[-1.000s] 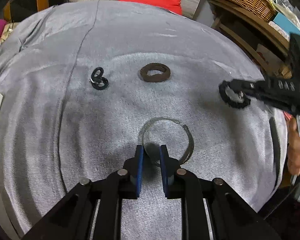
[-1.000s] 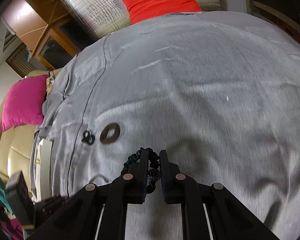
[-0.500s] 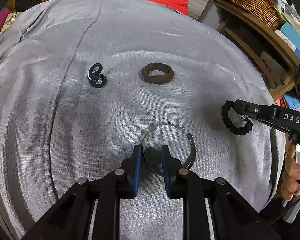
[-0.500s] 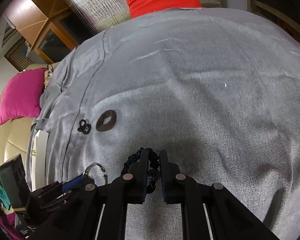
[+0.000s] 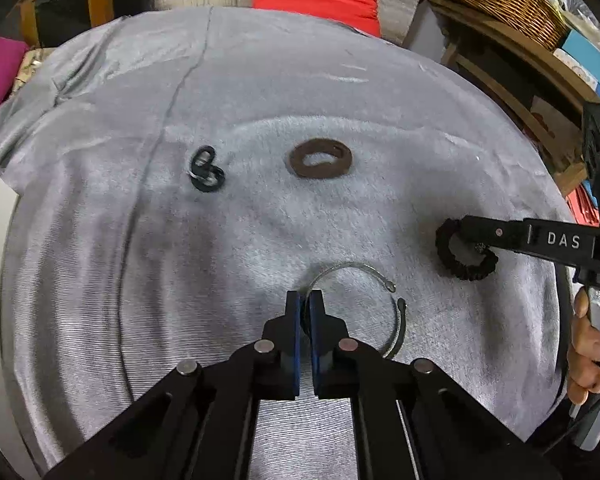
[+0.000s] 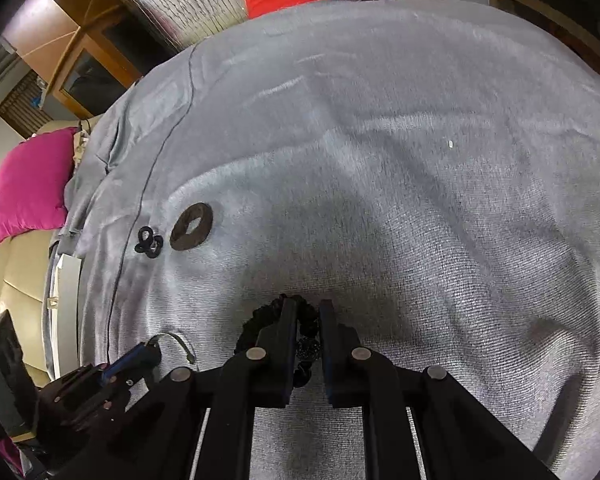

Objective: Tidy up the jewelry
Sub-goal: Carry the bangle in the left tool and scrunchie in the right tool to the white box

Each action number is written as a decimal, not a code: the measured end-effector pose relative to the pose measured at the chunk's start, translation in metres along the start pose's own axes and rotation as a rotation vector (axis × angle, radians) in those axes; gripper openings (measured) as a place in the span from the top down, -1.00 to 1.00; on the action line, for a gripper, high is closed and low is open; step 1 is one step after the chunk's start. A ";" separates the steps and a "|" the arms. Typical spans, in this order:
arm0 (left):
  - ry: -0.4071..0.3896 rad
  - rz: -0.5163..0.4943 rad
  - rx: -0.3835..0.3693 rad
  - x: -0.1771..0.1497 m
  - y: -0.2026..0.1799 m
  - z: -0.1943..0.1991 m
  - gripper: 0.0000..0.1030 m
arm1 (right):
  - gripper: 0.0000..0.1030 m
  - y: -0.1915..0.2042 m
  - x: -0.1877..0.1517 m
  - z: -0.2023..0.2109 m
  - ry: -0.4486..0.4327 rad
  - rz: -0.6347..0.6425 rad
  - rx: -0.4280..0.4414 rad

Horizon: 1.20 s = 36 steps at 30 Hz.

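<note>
Grey brushed cloth (image 5: 260, 240) covers the whole round desk, soft and faintly ribbed, and it gives the jewelry a plain, non-slip ground to be sorted on. Taking the brown ring (image 5: 321, 158) as the landmark, a flat, matte oval that looks like wood or leather: a small black knot of linked rings (image 5: 206, 170) lies just to its left, apart from it.

Nearer the person than the brown ring lies the thin wire bangle (image 5: 380, 308), an open hoop of dull silver metal with small hooked ends. The left gripper (image 5: 305, 300) has its blue-lined fingers pinched narrow on the hoop's left side, probably because a wire this fine can only be lifted by its edge.

To the right of the brown ring and nearer the person, the right gripper (image 6: 309, 316) holds a black beaded bracelet (image 5: 460, 258) low over the cloth, seemingly touching it. Its fingers are closed on the knobbly, corded loop, most of which bulges out to one side.
</note>
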<state>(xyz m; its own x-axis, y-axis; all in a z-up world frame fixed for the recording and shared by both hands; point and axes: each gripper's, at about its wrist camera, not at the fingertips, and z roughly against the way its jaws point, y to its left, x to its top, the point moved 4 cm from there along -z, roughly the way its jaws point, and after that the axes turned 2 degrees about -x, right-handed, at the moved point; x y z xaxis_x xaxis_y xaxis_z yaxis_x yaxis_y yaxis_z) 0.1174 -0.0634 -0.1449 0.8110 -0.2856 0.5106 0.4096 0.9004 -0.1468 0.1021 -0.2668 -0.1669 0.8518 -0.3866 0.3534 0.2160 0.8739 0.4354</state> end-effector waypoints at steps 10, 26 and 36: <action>-0.104 0.018 0.049 0.002 0.024 0.035 0.92 | 0.76 0.024 0.003 0.013 -0.080 0.023 0.062; -0.217 0.073 0.243 -0.015 0.071 0.087 0.92 | 0.76 0.077 -0.002 0.016 -0.139 0.100 0.142; -0.225 0.123 0.311 -0.020 0.095 0.095 0.92 | 0.76 0.097 -0.008 0.014 -0.145 0.143 0.167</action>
<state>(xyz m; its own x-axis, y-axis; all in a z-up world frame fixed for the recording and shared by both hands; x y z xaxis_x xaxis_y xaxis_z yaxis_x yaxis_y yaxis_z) 0.1002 0.0588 -0.0891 0.7202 -0.1218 0.6829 0.1410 0.9896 0.0278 0.1092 -0.1834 -0.1160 0.7884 -0.3114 0.5306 0.0067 0.8667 0.4988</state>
